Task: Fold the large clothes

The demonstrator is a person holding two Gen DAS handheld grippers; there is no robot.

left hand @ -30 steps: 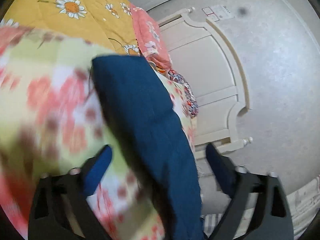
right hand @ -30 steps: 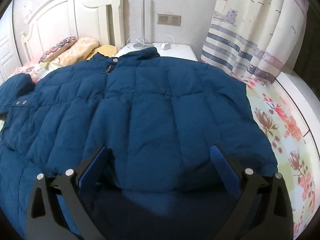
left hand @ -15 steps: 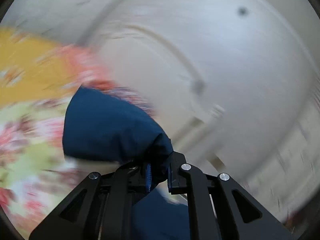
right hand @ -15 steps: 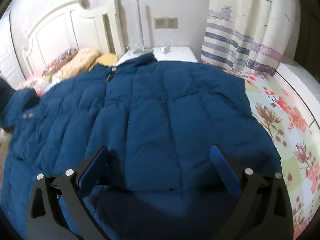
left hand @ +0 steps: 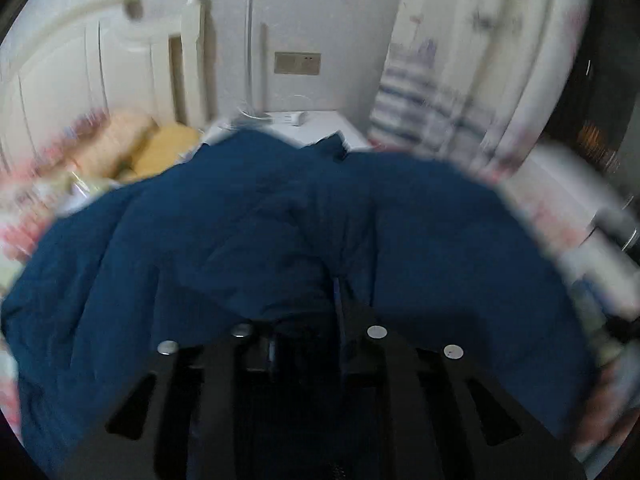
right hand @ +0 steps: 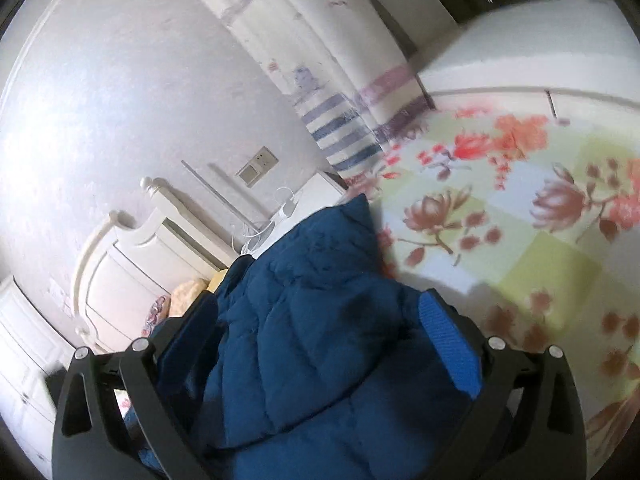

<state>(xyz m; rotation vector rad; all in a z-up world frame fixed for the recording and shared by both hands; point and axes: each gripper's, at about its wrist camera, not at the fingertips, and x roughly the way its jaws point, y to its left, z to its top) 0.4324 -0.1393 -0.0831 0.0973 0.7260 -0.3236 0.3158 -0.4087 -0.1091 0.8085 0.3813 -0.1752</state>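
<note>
Since a second ago the left gripper [left hand: 306, 320] has swung from the bed's edge to over the blue jacket [left hand: 280, 216], its jaws now clamped on a fold of it. The right gripper [right hand: 320, 320] has rolled; its jaws gape wide with jacket bulk between them. The jacket lies on the floral bedspread [right hand: 520, 208]; beyond stand the headboard [left hand: 80, 80], nightstand [left hand: 320, 124] and curtain [left hand: 460, 80]. No writing is legible.

Home bedroom: bed with floral bedspread [right hand: 520, 220], white carved headboard [right hand: 120, 264], pillows [left hand: 132, 148], white nightstand [left hand: 320, 128] with cables, wall switch plate [left hand: 297, 63], striped patterned curtain [right hand: 340, 92].
</note>
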